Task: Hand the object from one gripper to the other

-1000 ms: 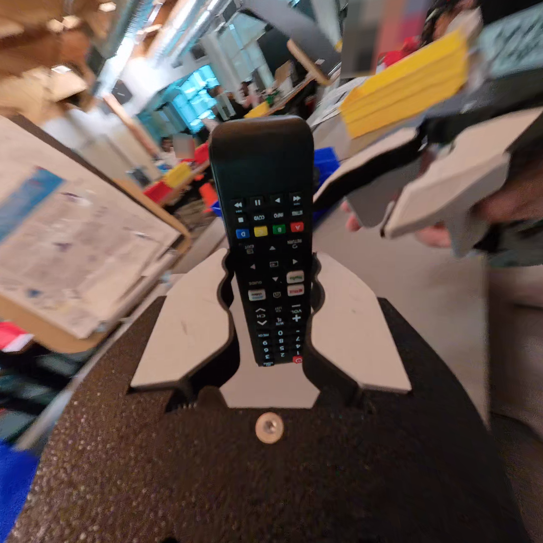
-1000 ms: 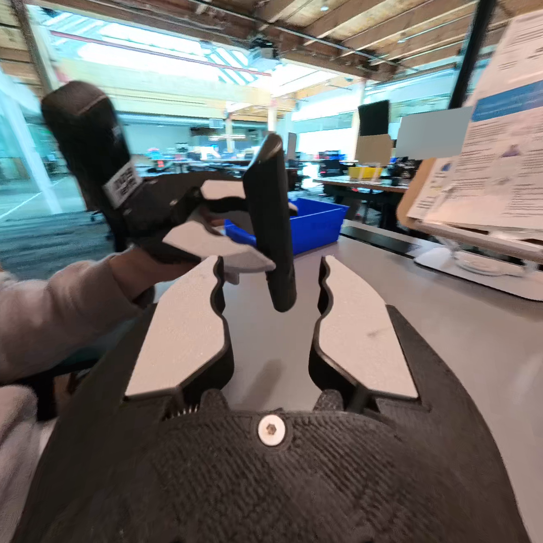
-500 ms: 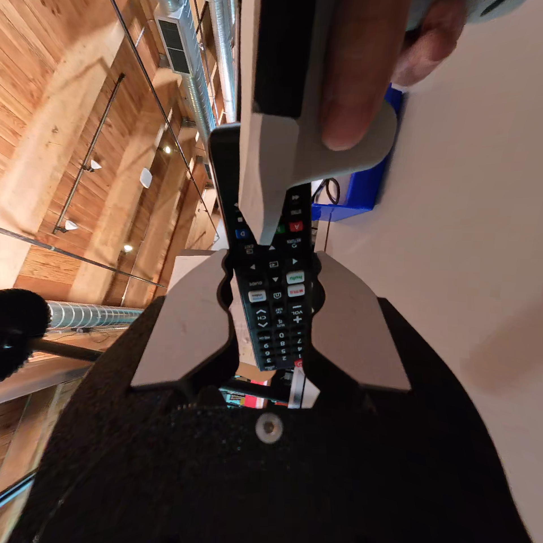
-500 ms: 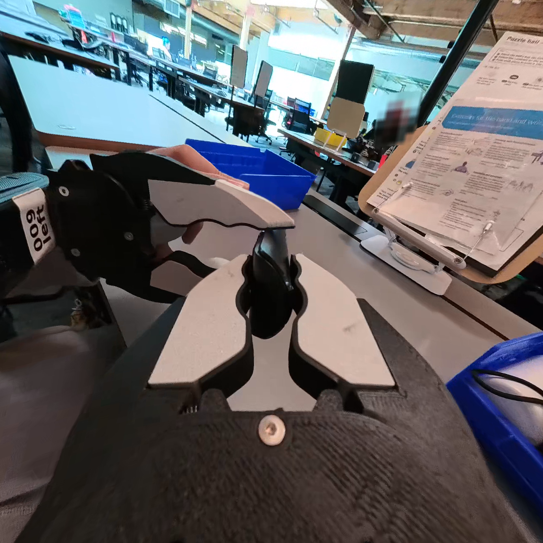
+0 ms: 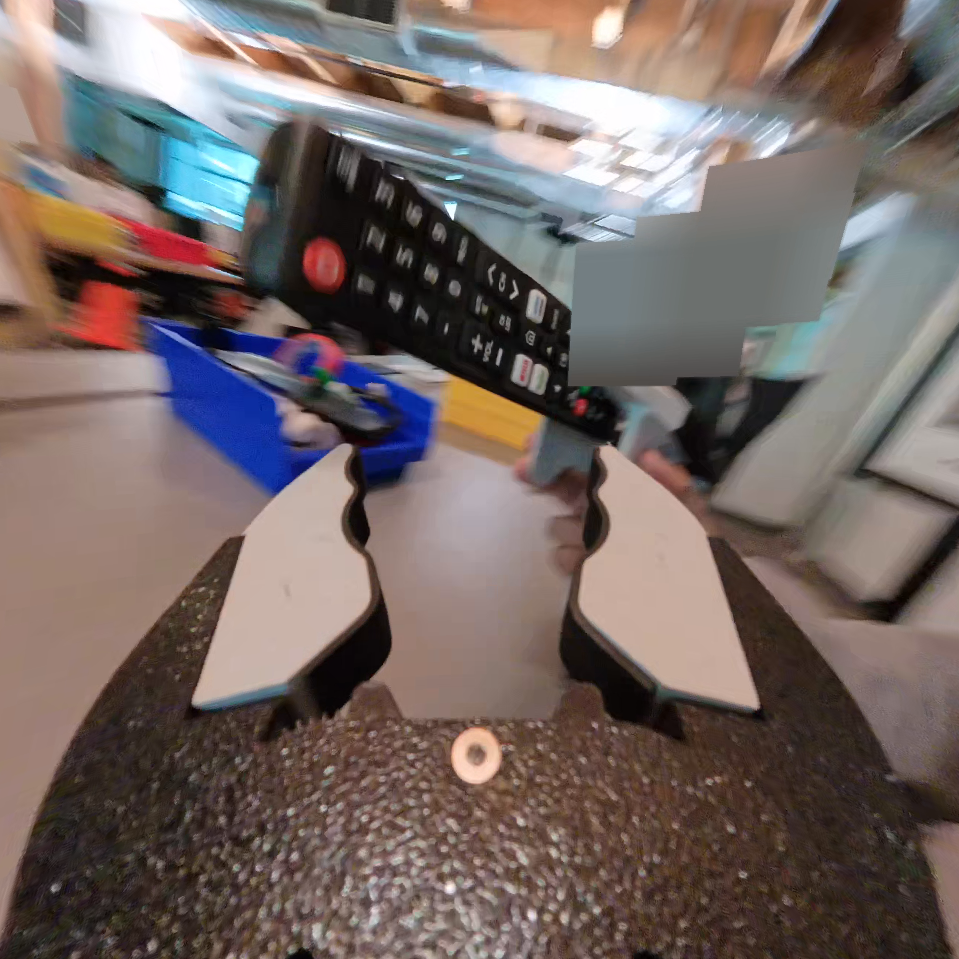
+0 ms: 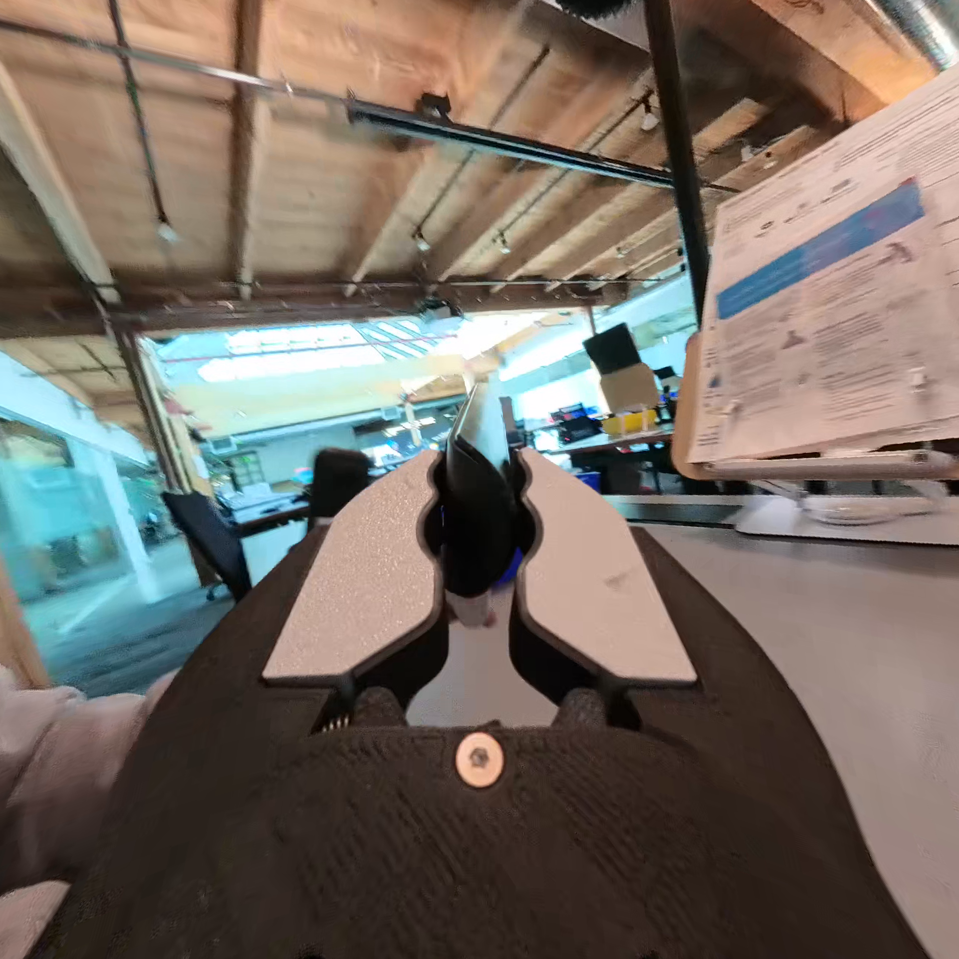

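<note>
A black remote control [image 5: 415, 280] with coloured buttons hangs tilted in the air ahead of my left gripper [image 5: 475, 456], which is open and empty. The far end of the remote is pinched by the right gripper's grey fingers [image 5: 565, 451], seen in the left wrist view beside a hand. In the right wrist view my right gripper [image 6: 477, 456] is shut on the remote [image 6: 475, 524], which I see edge-on, both pads pressed against its narrow sides.
A blue bin [image 5: 270, 394] with cables and small items stands on the grey table [image 5: 104, 493] to the left. A yellow block [image 5: 482, 415] lies behind it. A clipboard with papers [image 6: 830, 332] stands at the right on the table [image 6: 804, 597].
My left gripper let go of the remote, opened wide and drew back. My right gripper, shut on the remote half a second ago, now holds it alone and has lifted it.
</note>
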`<act>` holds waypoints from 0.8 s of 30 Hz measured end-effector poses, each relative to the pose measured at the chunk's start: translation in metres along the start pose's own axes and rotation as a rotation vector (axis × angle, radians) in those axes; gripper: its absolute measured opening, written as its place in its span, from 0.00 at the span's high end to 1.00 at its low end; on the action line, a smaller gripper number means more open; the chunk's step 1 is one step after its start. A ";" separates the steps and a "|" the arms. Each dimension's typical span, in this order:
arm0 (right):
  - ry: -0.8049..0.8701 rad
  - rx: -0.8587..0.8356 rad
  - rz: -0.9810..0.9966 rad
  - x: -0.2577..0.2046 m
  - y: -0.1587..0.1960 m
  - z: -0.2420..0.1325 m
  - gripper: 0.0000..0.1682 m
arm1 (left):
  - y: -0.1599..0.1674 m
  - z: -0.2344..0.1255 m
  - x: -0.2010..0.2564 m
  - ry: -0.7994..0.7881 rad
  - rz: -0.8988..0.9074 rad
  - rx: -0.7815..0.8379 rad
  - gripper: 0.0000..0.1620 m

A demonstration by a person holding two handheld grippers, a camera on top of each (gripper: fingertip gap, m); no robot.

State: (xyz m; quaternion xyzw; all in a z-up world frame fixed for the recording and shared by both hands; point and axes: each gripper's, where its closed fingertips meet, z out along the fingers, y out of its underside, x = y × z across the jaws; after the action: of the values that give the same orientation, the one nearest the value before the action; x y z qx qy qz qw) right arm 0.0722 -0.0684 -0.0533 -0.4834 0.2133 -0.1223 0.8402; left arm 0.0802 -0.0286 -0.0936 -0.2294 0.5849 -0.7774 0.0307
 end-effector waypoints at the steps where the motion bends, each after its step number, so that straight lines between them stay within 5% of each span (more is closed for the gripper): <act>1: -0.013 0.006 0.016 -0.004 0.004 0.003 0.86 | 0.001 0.001 0.009 0.101 -0.106 0.020 0.53; 6: -0.123 -0.080 0.004 -0.028 0.032 0.012 0.86 | -0.013 -0.007 0.019 0.245 -0.249 0.166 0.79; 10: -0.072 -0.200 -0.063 -0.013 0.045 0.010 0.73 | -0.011 -0.010 0.016 0.236 -0.157 0.113 0.84; 14: -0.008 -0.378 -0.422 0.001 0.052 0.002 0.63 | 0.011 -0.010 0.001 0.076 0.120 -0.133 0.85; 19: 0.001 -0.449 -0.689 -0.018 0.057 0.008 0.66 | 0.033 -0.013 -0.028 -0.252 0.637 -0.440 0.85; 24: -0.069 -0.508 -0.772 -0.032 0.077 0.011 0.75 | 0.053 -0.006 -0.015 -0.228 0.912 -0.551 0.85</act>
State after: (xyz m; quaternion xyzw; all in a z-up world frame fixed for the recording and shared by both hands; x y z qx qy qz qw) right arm 0.0488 -0.0082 -0.1074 -0.7217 0.0129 -0.3538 0.5949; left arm 0.0800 -0.0355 -0.1491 -0.0351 0.8001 -0.4734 0.3668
